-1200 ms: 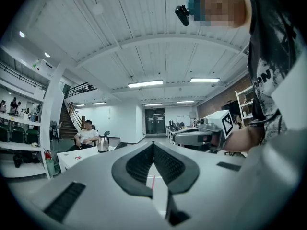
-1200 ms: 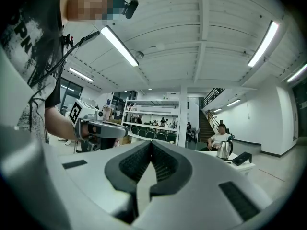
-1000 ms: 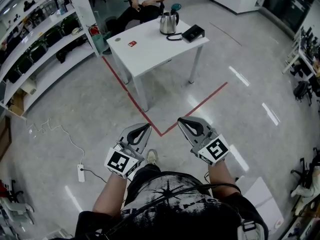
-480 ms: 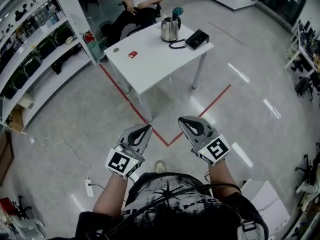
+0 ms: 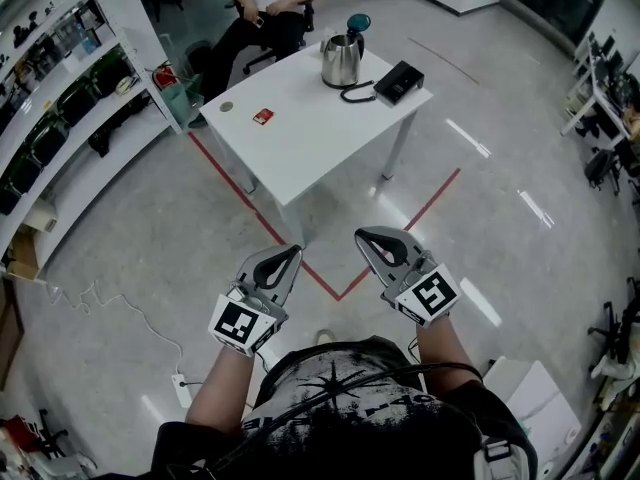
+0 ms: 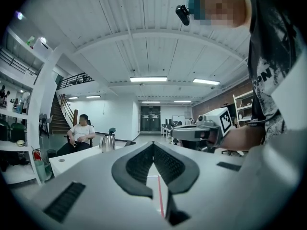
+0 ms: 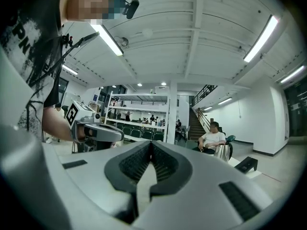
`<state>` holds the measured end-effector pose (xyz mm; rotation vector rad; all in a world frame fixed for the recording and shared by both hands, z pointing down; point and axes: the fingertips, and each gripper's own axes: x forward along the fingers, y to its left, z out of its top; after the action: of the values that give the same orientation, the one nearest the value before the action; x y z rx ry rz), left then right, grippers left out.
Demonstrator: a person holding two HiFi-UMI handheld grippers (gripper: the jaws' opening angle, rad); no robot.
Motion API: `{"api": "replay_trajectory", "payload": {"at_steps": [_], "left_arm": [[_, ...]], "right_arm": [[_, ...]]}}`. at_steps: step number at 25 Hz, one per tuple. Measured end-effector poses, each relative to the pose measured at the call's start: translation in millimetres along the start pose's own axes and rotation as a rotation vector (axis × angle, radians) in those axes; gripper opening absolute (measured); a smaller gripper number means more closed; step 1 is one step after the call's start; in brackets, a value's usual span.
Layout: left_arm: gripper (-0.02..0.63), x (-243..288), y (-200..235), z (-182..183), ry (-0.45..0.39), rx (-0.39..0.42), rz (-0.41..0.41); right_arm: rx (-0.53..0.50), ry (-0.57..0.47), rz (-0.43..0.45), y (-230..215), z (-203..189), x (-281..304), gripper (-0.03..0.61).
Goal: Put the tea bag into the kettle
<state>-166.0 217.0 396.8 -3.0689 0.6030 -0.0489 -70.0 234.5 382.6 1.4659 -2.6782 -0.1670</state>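
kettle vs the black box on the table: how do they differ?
The kettle is shiny metal; the black box is matte and dark. The kettle stands tall, its teal lid apparently raised; the black box lies low and flat. The black box sits at the right corner, the kettle further in from it. Both rest at the far end of the white table.

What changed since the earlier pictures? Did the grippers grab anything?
The person walked nearer to the white table; in the head view it slid down, closer. Nothing was grabbed or let go. The left gripper and right gripper stayed shut and empty, held out in front. The shiny steel kettle and small red tea bag stayed put on the table.
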Motion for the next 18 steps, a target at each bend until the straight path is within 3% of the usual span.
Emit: {"api": "replay_trajectory", "payload": {"at_steps": [11,18], "left_arm": [[0.011,22,35,-14,-0.009,-0.057,-0.002],[0.011,57,47,-17,0.009,-0.045,0.019]], "right_arm": [[-0.009,0.045,-0.004,-23,-7,24,0.011],[0.005,0.029,0.025,-66,-18,36,0.011]]}}
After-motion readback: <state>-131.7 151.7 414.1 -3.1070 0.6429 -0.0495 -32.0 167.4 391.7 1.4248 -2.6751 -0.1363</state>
